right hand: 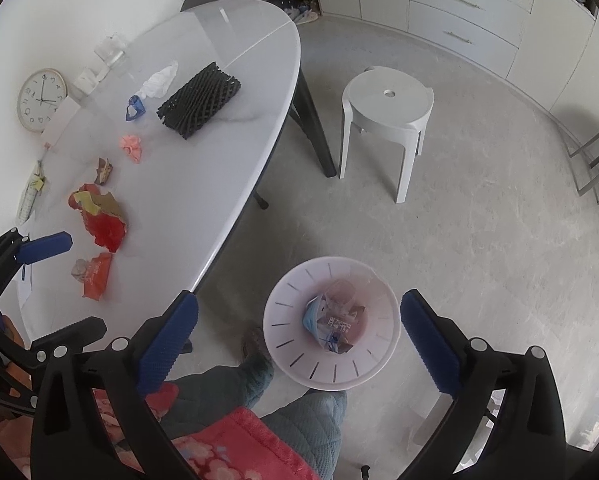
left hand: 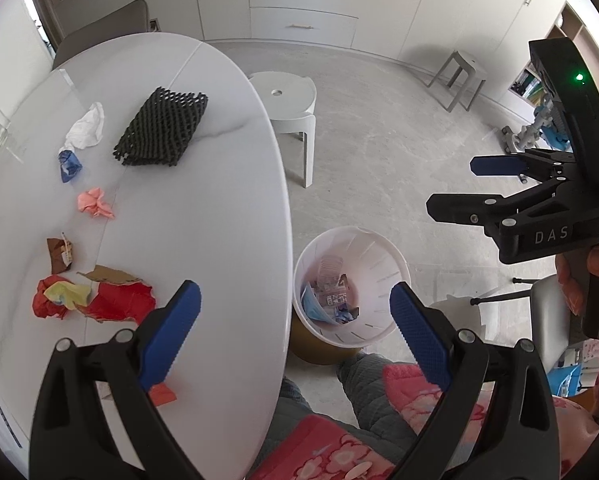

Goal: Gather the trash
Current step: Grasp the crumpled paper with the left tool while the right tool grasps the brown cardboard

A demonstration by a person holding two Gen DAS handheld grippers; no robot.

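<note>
A white waste bin point(left hand: 383, 252) point(right hand: 373, 280) stands on the floor beside the white table point(left hand: 219, 184) point(right hand: 227, 152) and holds several scraps. On the table lie a red and brown wrapper point(left hand: 111, 300) point(right hand: 103, 220), an orange wrapper point(right hand: 95, 274) point(left hand: 163, 394), a brown scrap point(left hand: 59, 256) point(right hand: 104, 170), pink paper point(left hand: 95, 203) point(right hand: 132, 147), a blue wrapper point(left hand: 69, 165) point(right hand: 136, 107), white tissue point(left hand: 86, 128) point(right hand: 161, 80) and black foam mesh point(left hand: 161, 134) point(right hand: 199, 101). My left gripper point(left hand: 295, 340) point(right hand: 65, 284) is open and empty over the table edge. My right gripper point(right hand: 299, 344) point(left hand: 455, 186) is open and empty above the bin.
A white stool point(left hand: 287, 96) point(right hand: 387, 104) stands on the floor past the table. A grey stool point(left hand: 459, 76) stands near the cabinets point(left hand: 303, 0). A clock point(right hand: 41, 100) leans at the table's wall side. The person's legs point(right hand: 299, 412) are below the grippers.
</note>
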